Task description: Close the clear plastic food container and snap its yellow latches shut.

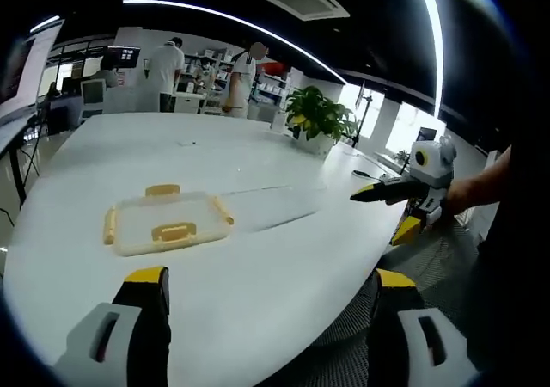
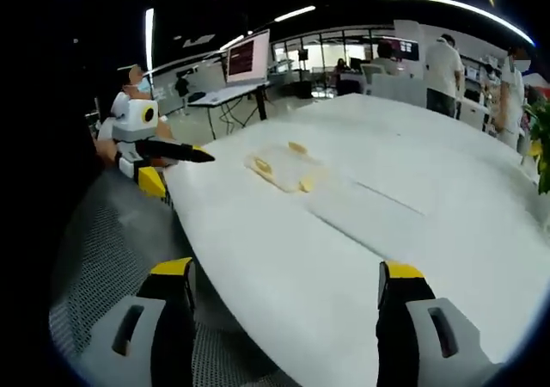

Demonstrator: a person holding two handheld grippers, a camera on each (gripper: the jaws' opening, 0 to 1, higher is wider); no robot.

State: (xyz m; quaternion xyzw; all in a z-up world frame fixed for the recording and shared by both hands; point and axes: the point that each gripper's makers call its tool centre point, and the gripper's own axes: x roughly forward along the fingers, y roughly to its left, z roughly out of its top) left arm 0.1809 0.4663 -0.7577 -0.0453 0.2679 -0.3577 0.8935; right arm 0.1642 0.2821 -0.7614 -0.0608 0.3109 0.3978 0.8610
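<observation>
The left hand-held gripper fills the bottom of the left gripper view, its yellow-tipped jaws spread wide over the smooth white oval counter. Left of centre lies the flat clear plastic container, rectangular with rounded yellow latches. In the right gripper view, the right hand-held gripper gapes equally wide, nothing held, container above centre.

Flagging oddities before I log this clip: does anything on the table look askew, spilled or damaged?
Nothing stands out. The clear plastic food container sits flat on the white table with its lid on; nothing spilled around it. Both hand-held grippers are open and away from it.
</observation>
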